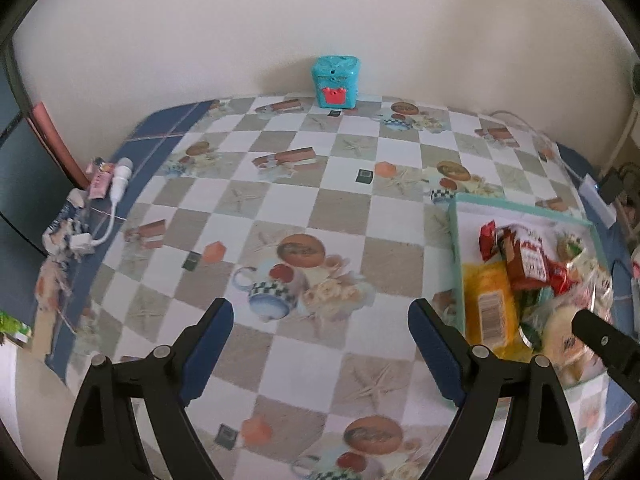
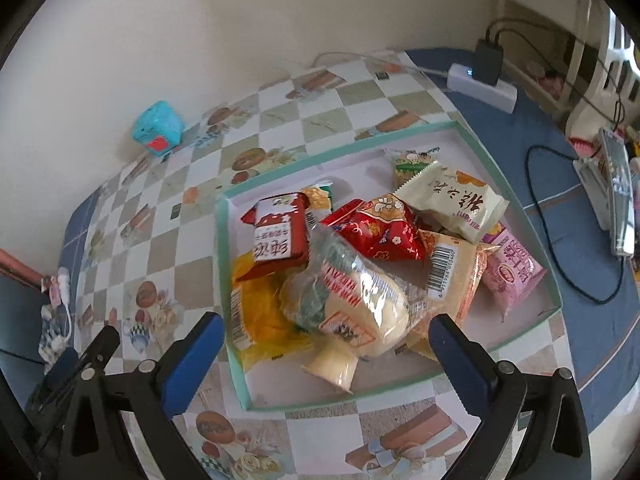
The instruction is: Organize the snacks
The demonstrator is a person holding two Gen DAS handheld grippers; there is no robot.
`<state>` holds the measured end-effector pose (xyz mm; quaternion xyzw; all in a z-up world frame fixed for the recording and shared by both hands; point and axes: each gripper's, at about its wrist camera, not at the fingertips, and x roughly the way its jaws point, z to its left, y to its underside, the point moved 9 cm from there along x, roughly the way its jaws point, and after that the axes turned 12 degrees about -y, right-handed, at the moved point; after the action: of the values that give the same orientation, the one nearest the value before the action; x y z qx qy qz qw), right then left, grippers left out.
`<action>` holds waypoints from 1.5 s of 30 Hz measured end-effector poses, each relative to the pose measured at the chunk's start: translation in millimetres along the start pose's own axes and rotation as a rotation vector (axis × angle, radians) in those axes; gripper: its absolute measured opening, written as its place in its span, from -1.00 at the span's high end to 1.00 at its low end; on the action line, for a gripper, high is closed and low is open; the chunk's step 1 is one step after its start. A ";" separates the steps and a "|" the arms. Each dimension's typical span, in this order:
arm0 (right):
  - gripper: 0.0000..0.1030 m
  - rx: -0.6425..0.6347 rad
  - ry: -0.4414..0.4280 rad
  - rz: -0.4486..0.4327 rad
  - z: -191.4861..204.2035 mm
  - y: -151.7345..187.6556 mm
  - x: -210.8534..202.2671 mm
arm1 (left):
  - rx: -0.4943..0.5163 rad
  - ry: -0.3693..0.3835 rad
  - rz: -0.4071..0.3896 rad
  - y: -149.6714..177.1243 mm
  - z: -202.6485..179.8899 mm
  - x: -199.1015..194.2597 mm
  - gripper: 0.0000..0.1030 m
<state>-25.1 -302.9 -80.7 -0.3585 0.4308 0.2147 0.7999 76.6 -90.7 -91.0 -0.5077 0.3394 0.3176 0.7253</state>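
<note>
A shallow teal-rimmed tray (image 2: 460,126) on the checkered table holds several snack packets: a clear-wrapped pale bun (image 2: 360,300), a red packet (image 2: 380,228), a dark red one (image 2: 278,232), a yellow one (image 2: 256,320), a cream one (image 2: 456,196) and a pink one (image 2: 512,272). My right gripper (image 2: 326,344) is open and empty, just above the tray's near side, its jaws either side of the bun. My left gripper (image 1: 320,332) is open and empty over bare tablecloth, left of the tray (image 1: 456,248). The right gripper's finger (image 1: 600,340) shows over the tray.
A teal tin (image 1: 335,82) stands at the wall. Wrappers and a white cable (image 1: 116,184) lie at the table's left edge. A white power strip with a black plug (image 2: 482,80) and black cables (image 2: 560,248) lie right of the tray.
</note>
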 end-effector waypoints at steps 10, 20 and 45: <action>-1.00 -0.097 0.032 -0.032 9.3 33.7 -18.5 | 0.042 -0.043 -0.024 35.6 17.6 -20.8 -0.74; -1.00 -0.139 0.062 -0.055 9.3 53.6 -28.3 | 0.037 -0.039 -0.045 46.7 24.6 -35.0 -0.74; -1.00 -0.159 0.091 -0.048 8.6 52.7 -23.6 | 0.039 -0.041 0.019 52.1 27.9 -20.5 -0.74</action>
<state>-67.5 -262.9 -78.1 -0.4406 0.4394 0.2126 0.7534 27.7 -51.9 -94.4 -0.4838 0.3353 0.3281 0.7388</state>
